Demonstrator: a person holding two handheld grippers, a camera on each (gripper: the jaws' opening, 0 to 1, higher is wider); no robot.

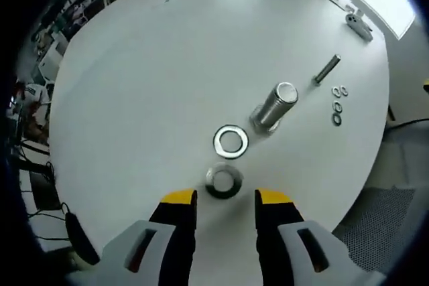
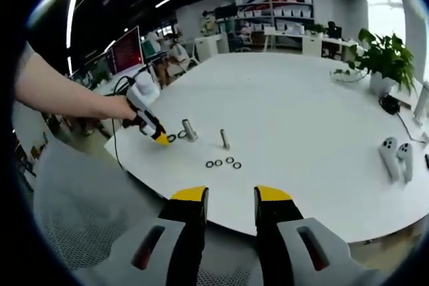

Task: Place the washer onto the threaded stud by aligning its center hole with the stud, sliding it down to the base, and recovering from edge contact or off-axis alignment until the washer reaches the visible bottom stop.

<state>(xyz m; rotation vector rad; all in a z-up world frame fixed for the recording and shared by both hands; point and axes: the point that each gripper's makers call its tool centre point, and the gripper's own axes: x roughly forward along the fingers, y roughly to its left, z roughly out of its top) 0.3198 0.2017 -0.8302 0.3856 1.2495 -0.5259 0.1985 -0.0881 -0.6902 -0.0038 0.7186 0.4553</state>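
The left gripper (image 1: 225, 197), its yellow-tipped jaws spread, hangs over a thick silver nut (image 1: 223, 181) near the edge of the round white table (image 1: 134, 98). Just beyond lies the flat silver steel washer (image 1: 230, 140), then the upright large silver threaded stud (image 1: 274, 106). A good pickup would pinch the washer's rim, keeping it level. The right gripper (image 2: 230, 195) waits off the table, jaws apart.

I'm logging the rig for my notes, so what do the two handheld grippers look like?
Both the left gripper and the right gripper have black jaws with yellow tips on light grey bodies with slotted openings. In the right gripper view, a black cable trails from the left gripper.
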